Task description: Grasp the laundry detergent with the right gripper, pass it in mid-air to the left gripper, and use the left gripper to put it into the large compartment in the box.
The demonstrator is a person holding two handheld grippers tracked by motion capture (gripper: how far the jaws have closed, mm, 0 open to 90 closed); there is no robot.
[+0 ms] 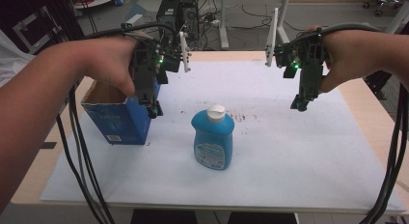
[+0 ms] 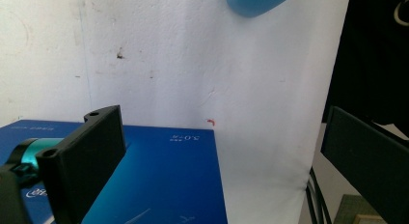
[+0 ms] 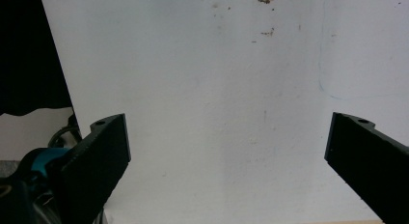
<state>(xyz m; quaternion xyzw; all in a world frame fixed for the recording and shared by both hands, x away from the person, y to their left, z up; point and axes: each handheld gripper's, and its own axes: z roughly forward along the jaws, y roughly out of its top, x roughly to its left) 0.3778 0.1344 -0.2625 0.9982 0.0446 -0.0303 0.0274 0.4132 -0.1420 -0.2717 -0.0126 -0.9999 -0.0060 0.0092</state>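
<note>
Standing upright near the middle of the white paper-covered table (image 1: 299, 156), the squat blue plastic bottle with a white flip cap (image 1: 213, 137) is free of both tools and looks easy to topple: it is tall for its base, so a jaw striking its shoulder would likely tip it. Just beside it on the person's left sits the open-topped blue cardboard box (image 1: 118, 119), and the left gripper (image 1: 154, 109) hangs over that box's near corner with jaws spread wide, holding nothing; a careless descent could snag the rim and drag the box into the bottle. The right gripper (image 1: 300, 105) hovers well apart, equally wide and empty.
</note>
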